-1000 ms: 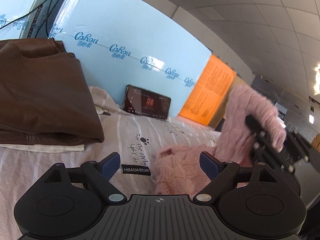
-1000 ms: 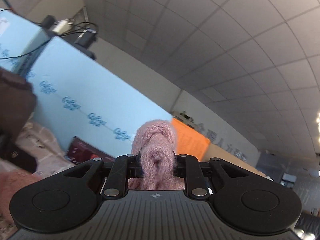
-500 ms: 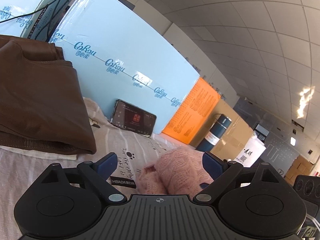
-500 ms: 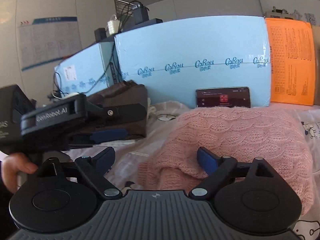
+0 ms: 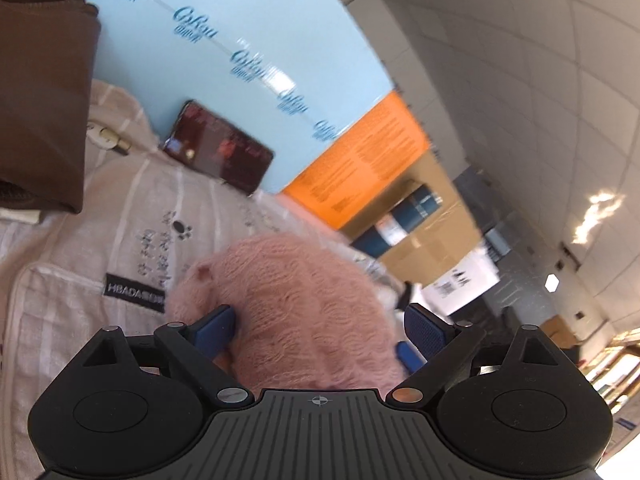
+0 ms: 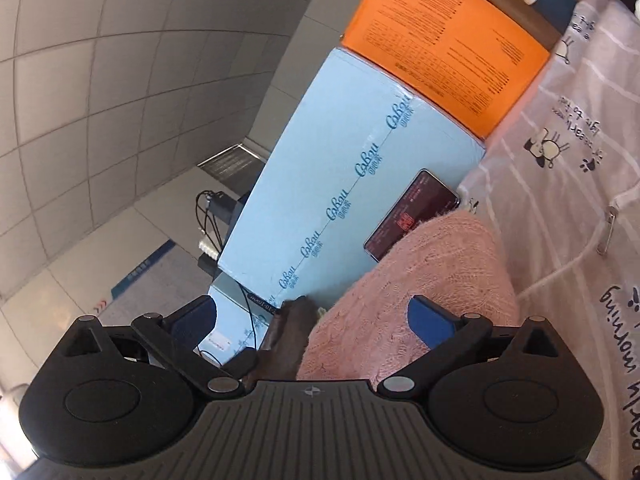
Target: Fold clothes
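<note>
Left gripper [image 5: 320, 326]: the jaws are being held wide apart, with the blue pads [image 5: 214, 326] straddling the pink knit; nothing is being clamped.
Right gripper [image 6: 314, 318]: the fingers are being kept spread wide; no cloth is being pinched between them, and the view is being tilted steeply sideways.
Pink sweater [image 5: 296, 312]: it is being seen bunched in a rounded heap on the printed sheet [image 5: 132, 216], directly ahead of both grippers; in the right wrist view it [image 6: 420, 292] is lying partly between the fingers and reaching toward the phone.
Brown garment [image 5: 40, 92]: it is being shown folded at the far left of the sheet, well apart from the sweater; a dark brown edge [image 6: 286, 340] is being glimpsed beside the pink knit.
Phone [image 5: 218, 152]: it is being leaned against the blue foam board [image 5: 224, 28], screen lit.
Orange board [image 6: 444, 36]: it is being propped just beside the blue board.
Dark blue bottle [image 5: 394, 222]: it is being seen blurred, behind the orange board.
</note>
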`<control>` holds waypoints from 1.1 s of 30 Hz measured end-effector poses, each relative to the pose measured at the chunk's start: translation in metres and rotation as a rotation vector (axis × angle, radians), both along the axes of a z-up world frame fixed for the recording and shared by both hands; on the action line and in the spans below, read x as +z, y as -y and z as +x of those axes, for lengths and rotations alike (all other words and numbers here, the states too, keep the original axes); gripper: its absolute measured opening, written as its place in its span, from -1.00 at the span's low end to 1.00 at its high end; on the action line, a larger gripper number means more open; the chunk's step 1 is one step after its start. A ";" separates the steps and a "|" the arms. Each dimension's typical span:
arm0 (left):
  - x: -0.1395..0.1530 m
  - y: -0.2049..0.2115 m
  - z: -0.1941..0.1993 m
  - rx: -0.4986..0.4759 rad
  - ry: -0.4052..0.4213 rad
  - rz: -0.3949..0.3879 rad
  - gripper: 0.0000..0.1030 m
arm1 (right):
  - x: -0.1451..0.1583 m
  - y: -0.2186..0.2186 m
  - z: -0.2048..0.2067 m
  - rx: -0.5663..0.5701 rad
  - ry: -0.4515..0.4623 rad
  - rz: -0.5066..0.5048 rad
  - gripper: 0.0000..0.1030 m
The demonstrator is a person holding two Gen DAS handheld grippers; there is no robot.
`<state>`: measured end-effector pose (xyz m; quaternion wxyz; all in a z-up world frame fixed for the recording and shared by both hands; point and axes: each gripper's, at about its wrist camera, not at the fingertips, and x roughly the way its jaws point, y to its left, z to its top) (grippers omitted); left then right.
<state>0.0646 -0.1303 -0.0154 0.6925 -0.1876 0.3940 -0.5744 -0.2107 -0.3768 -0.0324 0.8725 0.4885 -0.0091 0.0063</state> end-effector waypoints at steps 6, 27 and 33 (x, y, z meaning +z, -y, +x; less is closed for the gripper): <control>-0.009 0.016 -0.010 0.049 0.023 0.077 0.75 | -0.003 0.002 -0.005 -0.003 -0.017 0.024 1.00; -0.010 0.001 -0.021 0.206 0.352 0.178 -0.35 | -0.011 -0.007 0.015 0.036 -0.179 -0.012 1.00; -0.011 -0.010 -0.019 0.261 0.301 0.144 0.56 | -0.012 -0.009 0.008 -0.035 -0.171 -0.026 1.00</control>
